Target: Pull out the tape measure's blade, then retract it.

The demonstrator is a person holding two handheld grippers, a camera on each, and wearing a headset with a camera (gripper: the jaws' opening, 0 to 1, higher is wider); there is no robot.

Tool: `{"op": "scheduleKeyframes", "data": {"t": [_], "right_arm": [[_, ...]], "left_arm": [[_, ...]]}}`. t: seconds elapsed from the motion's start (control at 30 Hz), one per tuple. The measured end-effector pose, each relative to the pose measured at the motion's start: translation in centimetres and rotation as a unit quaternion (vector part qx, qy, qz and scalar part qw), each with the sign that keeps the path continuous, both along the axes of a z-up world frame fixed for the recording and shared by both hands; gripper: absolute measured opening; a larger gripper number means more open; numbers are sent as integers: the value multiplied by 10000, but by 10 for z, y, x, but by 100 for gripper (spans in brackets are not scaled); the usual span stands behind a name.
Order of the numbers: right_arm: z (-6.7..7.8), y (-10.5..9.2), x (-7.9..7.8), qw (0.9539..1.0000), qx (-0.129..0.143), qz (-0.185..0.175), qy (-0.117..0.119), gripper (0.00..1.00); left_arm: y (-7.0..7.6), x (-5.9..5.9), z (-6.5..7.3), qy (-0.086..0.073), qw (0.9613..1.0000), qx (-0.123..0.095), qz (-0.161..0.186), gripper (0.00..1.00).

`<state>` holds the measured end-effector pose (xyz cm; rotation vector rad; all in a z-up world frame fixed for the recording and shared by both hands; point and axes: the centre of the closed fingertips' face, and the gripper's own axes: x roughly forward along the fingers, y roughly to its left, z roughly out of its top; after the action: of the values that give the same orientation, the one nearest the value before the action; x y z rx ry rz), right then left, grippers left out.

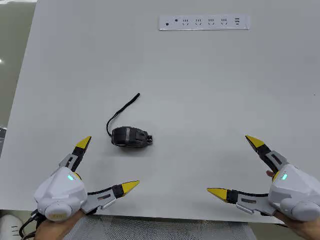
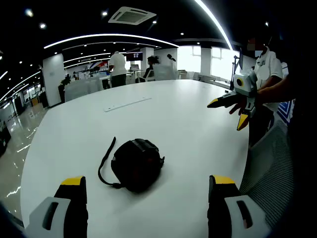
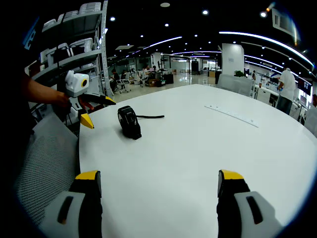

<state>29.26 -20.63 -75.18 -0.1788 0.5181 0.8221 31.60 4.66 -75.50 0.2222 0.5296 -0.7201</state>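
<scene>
My left gripper (image 1: 109, 163) and right gripper (image 1: 234, 165) both hover at the near edge of the white table (image 1: 210, 100). Their jaws are spread wide and hold nothing. The tape measure (image 1: 131, 136) rests a little in from that edge, closer to my left gripper and touching neither. Its case is black and rounded, the blade not drawn out. A thin black wrist strap (image 1: 121, 111) trails from it toward the far edge, where a power strip (image 1: 203, 22) lies.

One tape measure (image 1: 131, 136). One power strip (image 1: 203, 22). One table (image 1: 210, 95). Two tools: left tool (image 1: 110, 162), right tool (image 1: 231, 164).
</scene>
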Motion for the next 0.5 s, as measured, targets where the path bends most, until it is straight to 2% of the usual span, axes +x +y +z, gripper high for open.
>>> {"op": "scheduleKeyframes", "data": {"t": [0.5], "right_arm": [[-2, -1, -2, 10000, -4, 13, 12, 100]], "left_arm": [[-2, 2, 1, 9, 10000, 11, -39, 100]]}}
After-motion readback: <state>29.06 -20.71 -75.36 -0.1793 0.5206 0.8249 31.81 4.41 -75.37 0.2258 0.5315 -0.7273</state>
